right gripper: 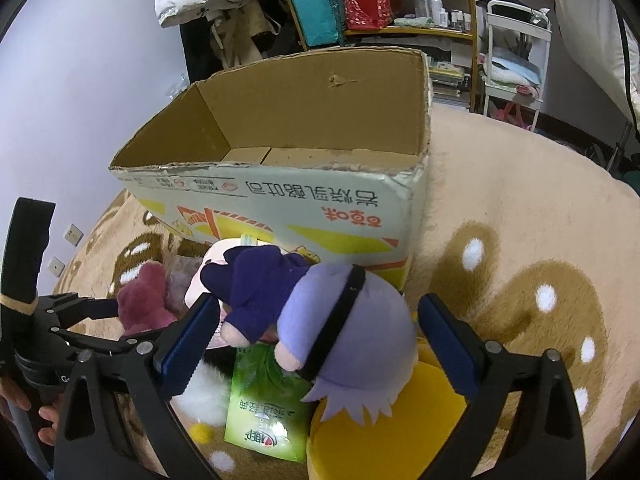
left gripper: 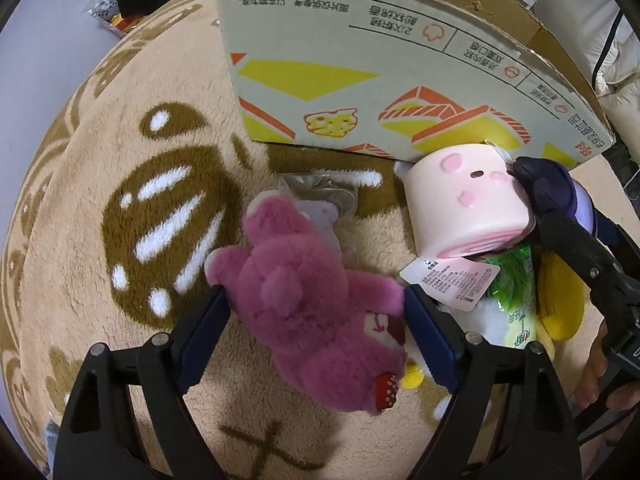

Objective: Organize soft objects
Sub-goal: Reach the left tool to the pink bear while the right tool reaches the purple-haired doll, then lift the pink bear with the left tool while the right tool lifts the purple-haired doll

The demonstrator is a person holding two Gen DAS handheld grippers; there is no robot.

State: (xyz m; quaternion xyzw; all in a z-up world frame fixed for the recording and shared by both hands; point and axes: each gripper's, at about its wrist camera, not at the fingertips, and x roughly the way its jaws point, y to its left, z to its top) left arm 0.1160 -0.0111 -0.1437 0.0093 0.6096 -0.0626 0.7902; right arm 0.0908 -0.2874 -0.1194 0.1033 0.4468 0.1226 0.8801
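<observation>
My left gripper (left gripper: 316,312) had its pads pressed to both sides of the magenta plush bear (left gripper: 316,304), lying on the tan rug (left gripper: 120,140) before the cardboard box (left gripper: 360,60). My right gripper (right gripper: 320,340) stood spread around the purple-haired plush doll (right gripper: 344,328); whether its pads touched it, I couldn't tell.

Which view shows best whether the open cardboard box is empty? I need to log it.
The right wrist view: it looks down into the open cardboard box, showing a bare floor. The left wrist view shows only its printed outer wall.
</observation>
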